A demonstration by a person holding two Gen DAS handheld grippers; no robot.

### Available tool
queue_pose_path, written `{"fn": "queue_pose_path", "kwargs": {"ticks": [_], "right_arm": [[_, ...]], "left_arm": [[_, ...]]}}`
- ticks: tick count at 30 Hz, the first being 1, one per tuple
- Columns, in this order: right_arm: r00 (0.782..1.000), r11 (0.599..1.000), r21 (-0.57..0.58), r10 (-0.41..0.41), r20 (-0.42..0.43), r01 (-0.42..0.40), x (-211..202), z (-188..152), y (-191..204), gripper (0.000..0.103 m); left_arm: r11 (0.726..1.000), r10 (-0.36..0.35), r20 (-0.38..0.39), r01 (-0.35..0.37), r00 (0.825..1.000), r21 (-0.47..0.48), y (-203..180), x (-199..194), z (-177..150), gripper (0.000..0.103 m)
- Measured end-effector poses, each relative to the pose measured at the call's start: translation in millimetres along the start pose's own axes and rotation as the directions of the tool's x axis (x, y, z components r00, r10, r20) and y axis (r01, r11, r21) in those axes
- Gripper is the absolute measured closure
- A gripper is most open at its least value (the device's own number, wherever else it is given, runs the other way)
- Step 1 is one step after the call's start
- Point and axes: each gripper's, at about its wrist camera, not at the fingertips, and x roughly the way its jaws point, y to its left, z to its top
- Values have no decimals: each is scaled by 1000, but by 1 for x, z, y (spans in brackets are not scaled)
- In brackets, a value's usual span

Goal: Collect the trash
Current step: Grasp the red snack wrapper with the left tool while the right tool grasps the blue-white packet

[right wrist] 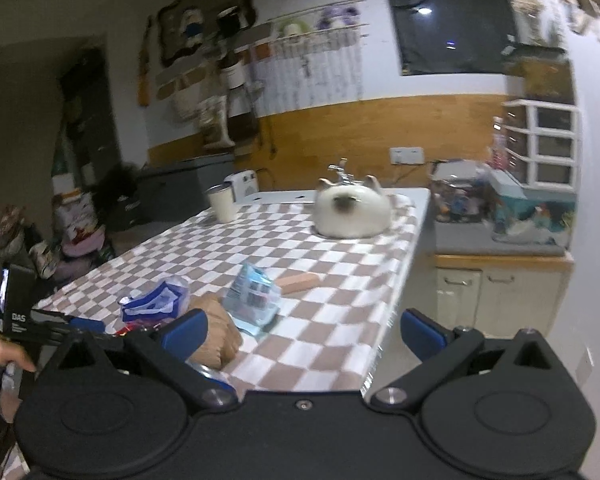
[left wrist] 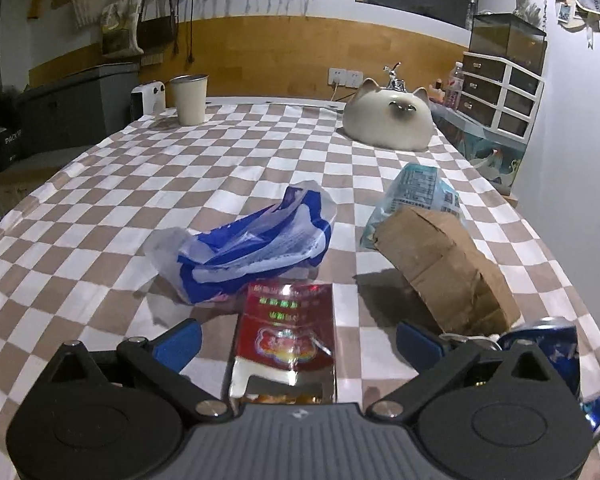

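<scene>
On the checkered tablecloth (left wrist: 220, 168) lies trash. A shiny red packet (left wrist: 288, 332) lies flat between the spread fingers of my left gripper (left wrist: 298, 344), which is open and not touching it. Just beyond sits a crumpled blue-and-white plastic bag (left wrist: 256, 244). To its right a brown paper bag (left wrist: 448, 268) leans on a light-blue wrapper (left wrist: 420, 196), and a blue can (left wrist: 548, 344) lies by the right finger. My right gripper (right wrist: 304, 334) is open and empty above the table's near corner, with the brown paper bag (right wrist: 216, 332), the wrapper (right wrist: 252, 292) and the plastic bag (right wrist: 156, 300) ahead to its left.
A cat-shaped ceramic piece (left wrist: 388, 120) and a metal cup (left wrist: 188, 98) stand at the far end. A pinkish block (right wrist: 298, 282) lies near the table's right edge (right wrist: 396, 300). A hand (right wrist: 4, 354) holds the left gripper at the left. Drawers (right wrist: 540, 144) and a cabinet (right wrist: 496, 296) stand to the right.
</scene>
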Motion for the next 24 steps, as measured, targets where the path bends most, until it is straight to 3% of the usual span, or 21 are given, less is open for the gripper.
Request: {"fn": "queue_pose_path", "kwargs": {"ticks": [3,8,12,19,24], "right_arm": [[999,998,-52,32,-24,-33,21,14,8,0],[996,993,-95,58,-74,-64,64,33,16,0],[988,996,-45,76,-135,-82,104,42,13,8],[972,996,-7,82,-218,-85,171,40,11,12],[951,990,76,134,-277,-118,217,34,12,11]], "left_arm": [[999,34,15,-34,999,19,-3,4,2,8],[999,30,7,-30,1000,10,1,16,-5,24],[999,33,21,-33,999,18,1,20,-13,27],[998,23,50,-20,998,-59,14,14,-14,50],[998,23,79,-18,997,-63,13,9,-14,50]]}}
